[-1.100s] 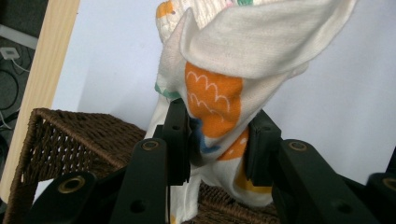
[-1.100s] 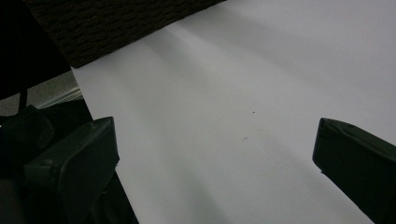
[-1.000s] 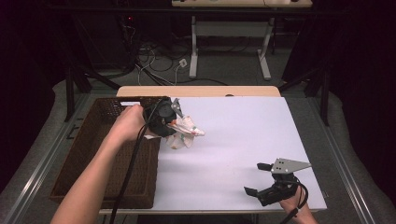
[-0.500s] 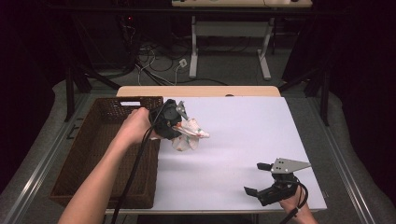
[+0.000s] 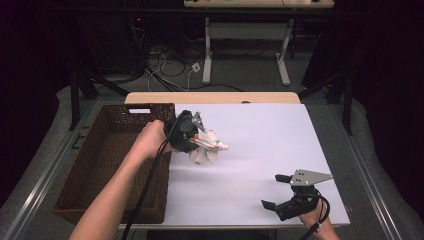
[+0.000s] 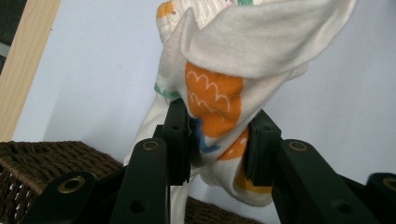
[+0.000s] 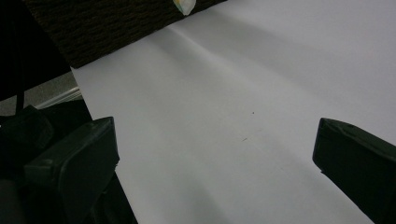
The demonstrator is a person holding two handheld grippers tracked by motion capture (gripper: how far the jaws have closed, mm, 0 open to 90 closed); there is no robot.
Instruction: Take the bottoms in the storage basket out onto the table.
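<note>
My left gripper [image 5: 199, 142] is shut on a small cream cloth garment [image 5: 206, 148] printed with orange, green and blue patches. It holds the garment just above the white table, beside the right rim of the brown wicker basket [image 5: 95, 165]. In the left gripper view the two black jaws pinch the bunched garment [image 6: 219, 98] around its orange patch, and its loose ends hang past my left gripper [image 6: 217, 144]. My right gripper [image 5: 274, 191] rests near the table's front right corner, open and with nothing in it. White sheet lies between the jaws of my right gripper [image 7: 215, 154].
The white sheet [image 5: 265, 135] covers most of the table, with a bare wooden strip [image 5: 210, 97] at the far edge. The wicker basket fills the left side. Beyond the table, cables and desk legs [image 5: 207, 50] stand on the floor.
My left hand has carried the garment a little to the right and farther from me along the basket's rim. The right gripper has stayed where it was.
</note>
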